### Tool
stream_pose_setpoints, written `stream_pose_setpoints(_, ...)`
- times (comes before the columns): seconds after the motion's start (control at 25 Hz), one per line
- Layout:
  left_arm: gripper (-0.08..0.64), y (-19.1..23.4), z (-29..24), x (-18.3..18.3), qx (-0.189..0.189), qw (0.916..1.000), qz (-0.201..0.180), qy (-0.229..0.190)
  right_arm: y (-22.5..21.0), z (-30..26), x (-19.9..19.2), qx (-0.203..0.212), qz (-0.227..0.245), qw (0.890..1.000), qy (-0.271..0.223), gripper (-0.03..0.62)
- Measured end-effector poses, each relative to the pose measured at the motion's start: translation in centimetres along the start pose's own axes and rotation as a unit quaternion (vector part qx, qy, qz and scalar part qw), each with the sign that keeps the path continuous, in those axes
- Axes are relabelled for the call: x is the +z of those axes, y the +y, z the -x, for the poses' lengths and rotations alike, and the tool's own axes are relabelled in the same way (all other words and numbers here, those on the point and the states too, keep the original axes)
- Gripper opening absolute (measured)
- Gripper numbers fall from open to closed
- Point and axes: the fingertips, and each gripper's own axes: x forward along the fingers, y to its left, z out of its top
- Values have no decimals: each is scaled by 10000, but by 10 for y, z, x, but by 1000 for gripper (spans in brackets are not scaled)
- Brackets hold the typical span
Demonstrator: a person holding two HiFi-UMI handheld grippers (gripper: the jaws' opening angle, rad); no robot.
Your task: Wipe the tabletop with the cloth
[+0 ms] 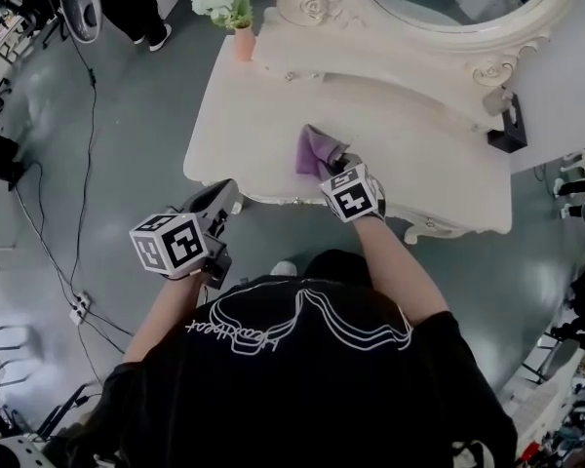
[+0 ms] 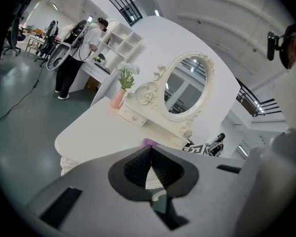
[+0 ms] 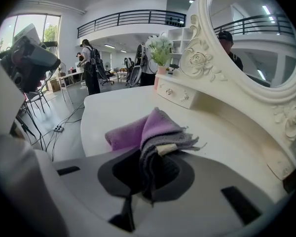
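A purple cloth (image 1: 315, 151) (image 3: 148, 130) lies bunched on the cream tabletop (image 1: 253, 115) near its front edge. My right gripper (image 1: 333, 166) (image 3: 149, 168) is shut on the cloth's near end, and the rest of the cloth folds out ahead of the jaws onto the tabletop (image 3: 113, 112). My left gripper (image 1: 224, 203) (image 2: 150, 168) hangs off the table's front left side, above the floor, its jaws closed with nothing between them. A sliver of the cloth (image 2: 148, 142) shows past it in the left gripper view.
An ornate oval mirror (image 1: 439, 8) with a small drawer base stands along the table's back. A pink vase of white flowers (image 1: 236, 18) sits at the back left corner, a black box (image 1: 507, 130) at the right end. Cables (image 1: 49, 252) run over the floor; people stand far left.
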Motion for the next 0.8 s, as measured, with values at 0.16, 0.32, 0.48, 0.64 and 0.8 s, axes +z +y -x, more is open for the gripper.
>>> stream_pose_setpoints(0.16, 5, -8, -10, -1, -59, 9999, -42, 75, -13, 8, -10, -68, -55, 10000, 24, 51)
stream_pose_setpoints(0.32, 5, -19, -23, -5, -144, 9997, -57, 171, -26, 15, -23, -129, -133, 9998, 73, 51)
stream_pose_setpoints(0.48, 5, -32, -35, -5, -217, 9995, -117, 200, -39, 24, -34, -172, -172, 9997, 102, 51)
stream_pose_setpoints(0.64, 5, -45, -48, -6, -273, 9993, -138, 223, -54, 33, -48, -209, -243, 9994, 138, 51)
stream_pose_setpoints(0.8, 4, -60, -65, -9, -338, 9990, -144, 263, -73, 43, -57, -258, -194, 9994, 101, 51)
